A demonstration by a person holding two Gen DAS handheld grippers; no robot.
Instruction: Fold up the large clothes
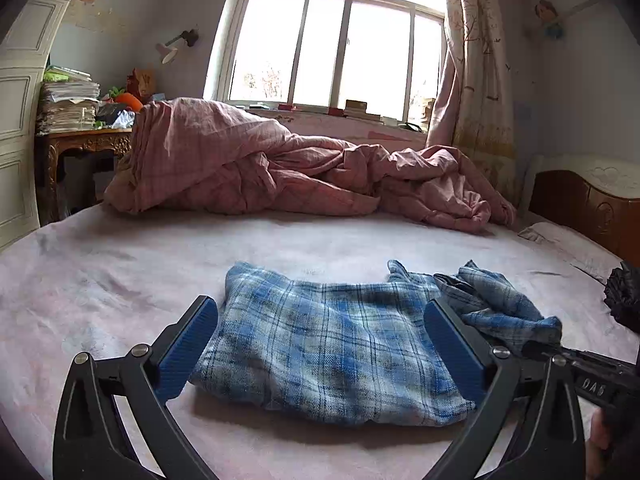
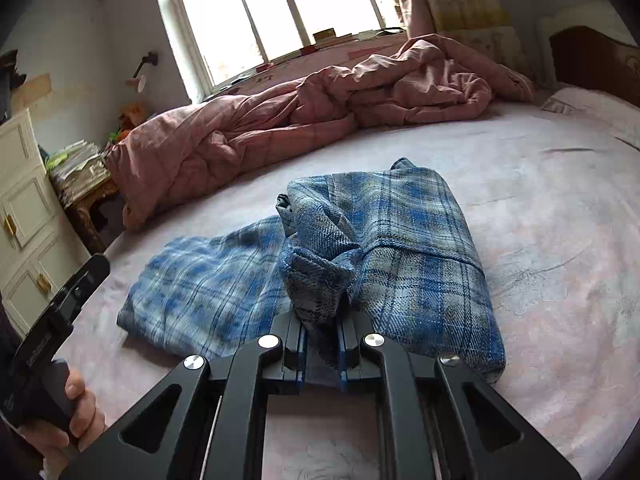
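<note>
A: What has your right gripper point(image 2: 320, 354) got?

B: Its blue pads are pinched nearly together on a bunched fold of the blue plaid shirt point(image 2: 400, 248). The cloth rises out of the narrow gap and lifts off the bed

A: And the left one?

B: My left gripper point(image 1: 320, 344) stands wide open with nothing in it. The flat part of the shirt shows between its two blue fingers point(image 1: 188, 344), but I cannot tell whether they touch it; they do not press on it

A: Where does the shirt lie overall?

B: On the pale pink sheet point(image 2: 560, 220) of the bed, near the front edge. From the right wrist I see a thicker folded section on the right and a flatter layer spread to the left, with the gathered piece I hold between them

A: Anything beyond it?

B: A rumpled pink quilt point(image 1: 240, 160) heaped along the far side of the bed under the window point(image 1: 332, 44). A curtain point(image 1: 476, 64) hangs at its right, and a wooden side table point(image 1: 84, 148) stacked with papers stands off to the left
</note>
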